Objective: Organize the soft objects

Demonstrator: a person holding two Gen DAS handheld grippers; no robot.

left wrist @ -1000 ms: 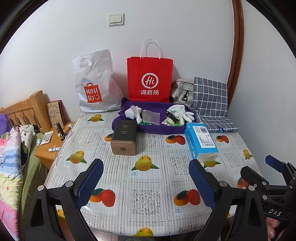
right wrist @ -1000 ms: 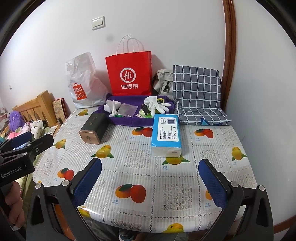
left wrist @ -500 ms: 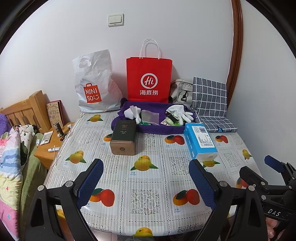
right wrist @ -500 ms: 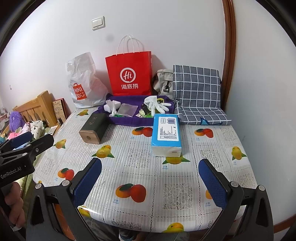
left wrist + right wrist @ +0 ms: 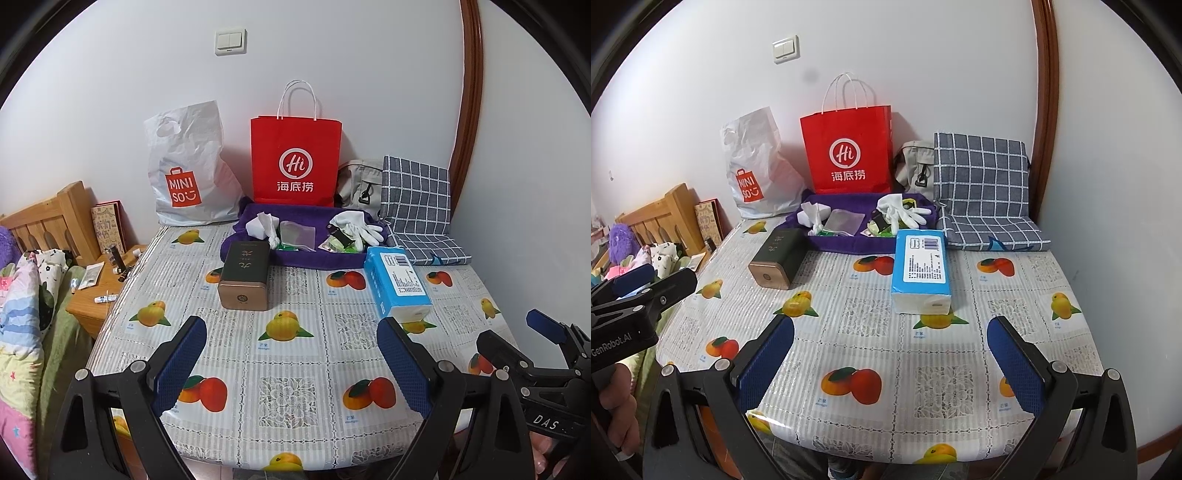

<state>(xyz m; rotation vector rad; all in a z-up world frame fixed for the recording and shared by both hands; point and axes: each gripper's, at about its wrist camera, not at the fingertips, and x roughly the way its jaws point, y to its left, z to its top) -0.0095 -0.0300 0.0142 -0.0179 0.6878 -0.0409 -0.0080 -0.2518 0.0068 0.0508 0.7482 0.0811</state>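
The left tool (image 5: pixel 291 360) is hovering over the near edge of the tabletop (image 5: pixel 295 354), which is wearing a glossy cloth printed with fruits. Its two blue-padded fingers (image 5: pixel 181 363) are standing wide apart and are gripping nothing. The right tool (image 5: pixel 890 362) is hovering beside it at about the same height, also spread wide and empty. In the right wrist view, a part of the person's left hand (image 5: pixel 617 406) is showing at the left edge, wrapped around the black handle of the left tool. Both tools are pointing forward over the tabletop, toward the wall.

Farther on, in the middle of the tabletop, a blue and white soft pack of paper tissues (image 5: pixel 920 269) is lying flat, straight ahead of the right tool. To its left a dark green rectangular box with a bronze end (image 5: pixel 244 275) is lying on its side, well apart from the pack.

Behind these two, a purple fabric tray (image 5: pixel 295 258) is holding a pair of white gloves (image 5: pixel 356 227), a crumpled white cloth (image 5: pixel 262 227) and some small packets which are too small to tell. A grey checked cushion (image 5: pixel 982 192) is lying just beside the tray on the right, folded up against the wall.

At the far edge, a red paper bag with white handles (image 5: pixel 295 158) and a white plastic shopping bag (image 5: pixel 188 173) are standing against the wall.
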